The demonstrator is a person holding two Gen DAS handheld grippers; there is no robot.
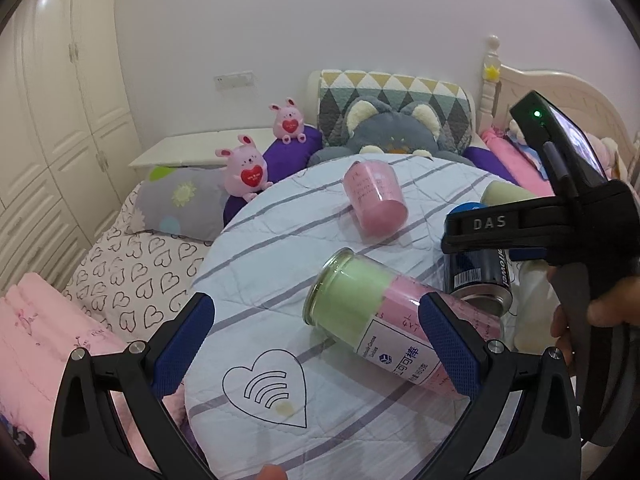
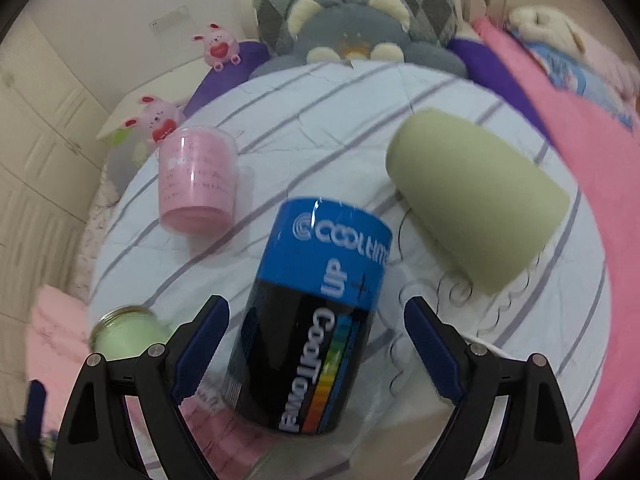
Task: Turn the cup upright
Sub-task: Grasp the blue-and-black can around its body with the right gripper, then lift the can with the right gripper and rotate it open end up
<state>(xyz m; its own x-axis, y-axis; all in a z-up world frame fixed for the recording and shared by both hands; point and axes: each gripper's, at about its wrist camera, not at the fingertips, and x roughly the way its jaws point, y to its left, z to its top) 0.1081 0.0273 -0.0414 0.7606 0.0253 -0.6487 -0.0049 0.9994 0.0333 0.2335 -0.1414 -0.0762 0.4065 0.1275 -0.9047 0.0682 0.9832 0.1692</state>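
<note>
A round table with a striped quilted cover [image 1: 280, 264] holds several containers. A pink cup [image 1: 374, 196] stands upside down at the back; it also shows in the right wrist view [image 2: 198, 180]. A green-and-pink glass jar [image 1: 384, 316] lies on its side; its mouth shows in the right wrist view [image 2: 128, 334]. A blue-and-black can [image 2: 316, 320] lies on its side between the fingers of my right gripper [image 2: 316, 340], which is open. A pale green cup [image 2: 476, 196] lies on its side to the right. My left gripper [image 1: 316, 344] is open, its right finger [image 1: 448, 344] over the jar.
Plush toys [image 1: 246, 168], a grey bear pillow [image 1: 392, 128] and bedding surround the table. A white wardrobe [image 1: 60, 120] stands at the left. The right hand-held gripper body [image 1: 560, 216] shows over the can [image 1: 478, 276] in the left wrist view.
</note>
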